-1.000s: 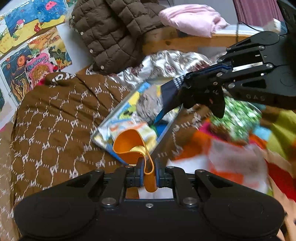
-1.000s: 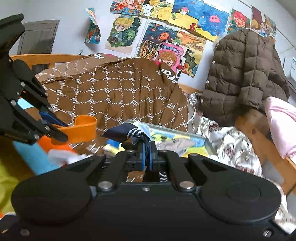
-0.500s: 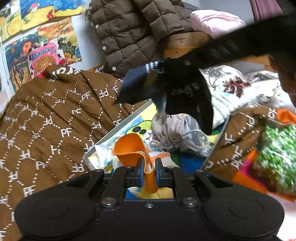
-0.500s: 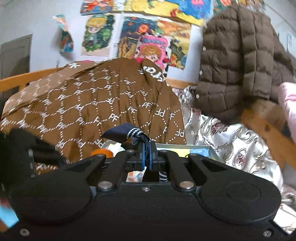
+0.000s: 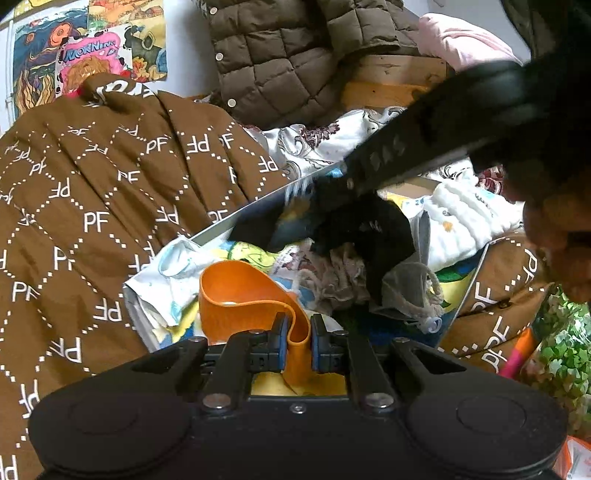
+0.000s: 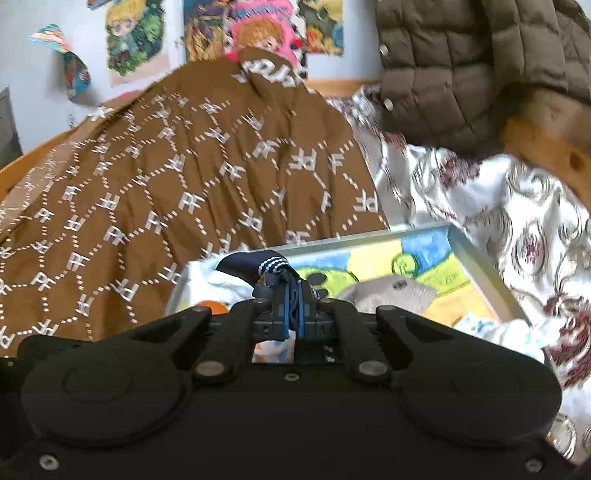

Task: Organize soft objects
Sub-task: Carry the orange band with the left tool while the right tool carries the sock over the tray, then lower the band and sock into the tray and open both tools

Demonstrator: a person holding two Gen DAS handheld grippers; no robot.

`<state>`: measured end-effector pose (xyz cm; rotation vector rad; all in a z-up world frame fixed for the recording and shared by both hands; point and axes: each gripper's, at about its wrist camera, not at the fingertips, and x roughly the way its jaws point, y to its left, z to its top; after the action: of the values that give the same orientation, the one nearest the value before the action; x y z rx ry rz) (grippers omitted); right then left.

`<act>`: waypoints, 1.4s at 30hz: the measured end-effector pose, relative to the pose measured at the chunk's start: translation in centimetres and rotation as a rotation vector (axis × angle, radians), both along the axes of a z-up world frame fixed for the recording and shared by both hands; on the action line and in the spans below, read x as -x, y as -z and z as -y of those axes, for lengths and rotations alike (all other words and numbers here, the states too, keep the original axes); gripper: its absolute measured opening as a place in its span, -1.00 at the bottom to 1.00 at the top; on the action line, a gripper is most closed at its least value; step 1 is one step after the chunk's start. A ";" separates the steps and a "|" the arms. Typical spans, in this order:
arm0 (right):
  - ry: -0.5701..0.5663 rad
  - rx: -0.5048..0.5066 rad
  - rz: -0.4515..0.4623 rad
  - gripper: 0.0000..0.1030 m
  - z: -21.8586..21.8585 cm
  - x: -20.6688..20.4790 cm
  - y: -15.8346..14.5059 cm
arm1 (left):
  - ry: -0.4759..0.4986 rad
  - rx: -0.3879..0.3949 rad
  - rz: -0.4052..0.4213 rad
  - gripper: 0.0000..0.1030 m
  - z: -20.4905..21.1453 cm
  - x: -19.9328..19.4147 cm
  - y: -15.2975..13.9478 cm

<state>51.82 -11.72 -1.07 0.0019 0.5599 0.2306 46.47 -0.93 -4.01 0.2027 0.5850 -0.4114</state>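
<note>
My left tongs point(image 5: 295, 334) stay clamped on the orange loop point(image 5: 236, 291), now lower and closer above the tray point(image 6: 480, 266) of soft things than a second ago. My right tongs point(image 6: 291, 310) stay pinched on the navy striped sock point(image 6: 255, 264), which has swung across over that tray, beside the brown quilt point(image 5: 92, 192).

Brown quilt point(image 5: 110, 206) with white "PF" lettering and dotted diamond lines, heaped at left. Brown quilted puffer jacket point(image 5: 288, 55) with snap buttons, draped over a wooden bed rail point(image 5: 391, 81). Pink folded cloth point(image 5: 465, 40) on top of that rail. Colourful cartoon drawings point(image 5: 88, 62) stuck on the pale wall point(image 6: 44, 18). White satin sheet point(image 6: 491, 206) with maroon and silver swirls at right. Green leafy print point(image 5: 565, 354) at the lower right edge.
</note>
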 end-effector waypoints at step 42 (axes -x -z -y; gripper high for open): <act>-0.022 -0.094 0.206 0.88 7.4 16.6 -7.9 | -0.204 0.077 0.199 0.70 -2.1 12.2 -10.0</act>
<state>35.18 -19.09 6.81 0.0627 0.3441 0.2750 34.28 1.16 5.98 0.1075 0.3890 -0.2126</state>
